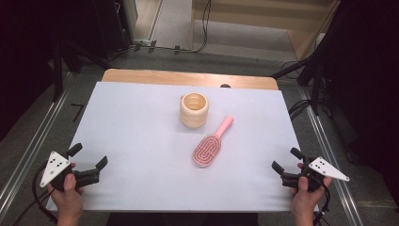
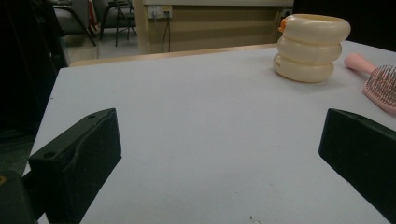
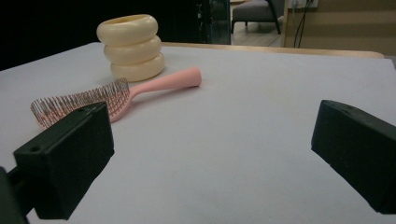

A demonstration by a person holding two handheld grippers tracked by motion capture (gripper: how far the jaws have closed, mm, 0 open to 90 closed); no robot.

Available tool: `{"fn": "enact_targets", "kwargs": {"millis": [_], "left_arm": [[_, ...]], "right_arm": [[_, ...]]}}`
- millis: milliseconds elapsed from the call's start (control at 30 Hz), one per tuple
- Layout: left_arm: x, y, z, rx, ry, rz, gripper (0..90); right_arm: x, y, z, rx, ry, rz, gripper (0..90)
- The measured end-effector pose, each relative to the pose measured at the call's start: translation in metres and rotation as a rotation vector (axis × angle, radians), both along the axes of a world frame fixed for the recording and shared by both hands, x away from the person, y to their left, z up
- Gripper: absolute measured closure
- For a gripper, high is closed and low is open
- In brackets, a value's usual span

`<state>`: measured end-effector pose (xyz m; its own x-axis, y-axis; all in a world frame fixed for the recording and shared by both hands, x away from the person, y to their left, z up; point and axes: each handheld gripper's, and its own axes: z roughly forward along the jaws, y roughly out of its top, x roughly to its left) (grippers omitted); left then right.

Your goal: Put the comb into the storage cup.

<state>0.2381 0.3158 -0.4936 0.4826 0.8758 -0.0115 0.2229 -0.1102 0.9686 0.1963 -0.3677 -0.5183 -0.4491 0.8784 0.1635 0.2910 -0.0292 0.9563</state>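
A cream ribbed cup [image 1: 194, 109] stands upright near the middle of the white table sheet [image 1: 141, 141]; it also shows as a stack of three rounded rings, cup [image 2: 312, 46] and cup [image 3: 131, 45]. A pink hairbrush [image 1: 211, 144] lies bristles up just right of and in front of it, handle toward the far right; brush [image 2: 380, 84], brush [image 3: 116, 95]. My left gripper [image 1: 88, 156] rests at the front left corner, jaws wide open and empty. My right gripper [image 1: 286, 159] rests at the front right corner, also open and empty.
The wooden table edge [image 1: 188, 77] shows beyond the sheet. Metal rails [image 1: 28, 155] run along both sides of the table. Cables and dark stands lie on the floor behind. Wide bare sheet separates both grippers from the cup and brush.
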Motion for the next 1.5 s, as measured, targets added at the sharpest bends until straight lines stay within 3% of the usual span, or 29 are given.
{"fn": "enact_targets", "kwargs": {"millis": [333, 600, 800, 1167, 1233, 1333, 1367, 1433, 1467, 1500], "left_arm": [[-0.001, 0.002, 0.0, -0.014, -0.003, -0.007, 0.0], [-0.001, 0.002, 0.0, -0.014, -0.003, -0.014, 0.0], [-0.002, 0.001, -0.001, -0.002, -0.007, -0.02, 0.0], [-0.002, 0.0, -0.001, 0.003, -0.009, -0.024, 0.0], [-0.002, 0.0, -0.001, 0.002, -0.009, -0.025, 0.0], [-0.002, 0.0, -0.001, 0.0, -0.01, -0.027, 0.0], [-0.002, 0.0, -0.001, 0.002, -0.011, -0.028, 0.0], [-0.002, 0.0, -0.001, 0.004, -0.013, -0.031, 0.0], [-0.002, 0.0, -0.001, 0.004, -0.013, -0.031, 0.0], [-0.002, 0.0, -0.001, 0.005, -0.012, -0.031, 0.0]], "right_arm": [[0.0, 0.007, 0.01, -0.03, 0.005, 0.01, 0.0], [0.006, 0.026, 0.033, -0.081, 0.005, 0.056, 0.0], [0.019, 0.038, 0.051, -0.104, 0.013, 0.097, 0.0], [0.049, 0.054, 0.059, -0.106, 0.085, 0.145, 0.0], [0.053, 0.057, 0.062, -0.113, 0.087, 0.148, 10.7], [0.057, 0.06, 0.064, -0.116, 0.092, 0.154, 12.5], [0.06, 0.063, 0.066, -0.099, 0.093, 0.168, 16.3], [0.063, 0.067, 0.067, -0.097, 0.105, 0.136, 25.3], [0.063, 0.067, 0.067, -0.097, 0.105, 0.136, 25.3], [0.066, 0.071, 0.069, -0.092, 0.111, 0.133, 33.9]]}}
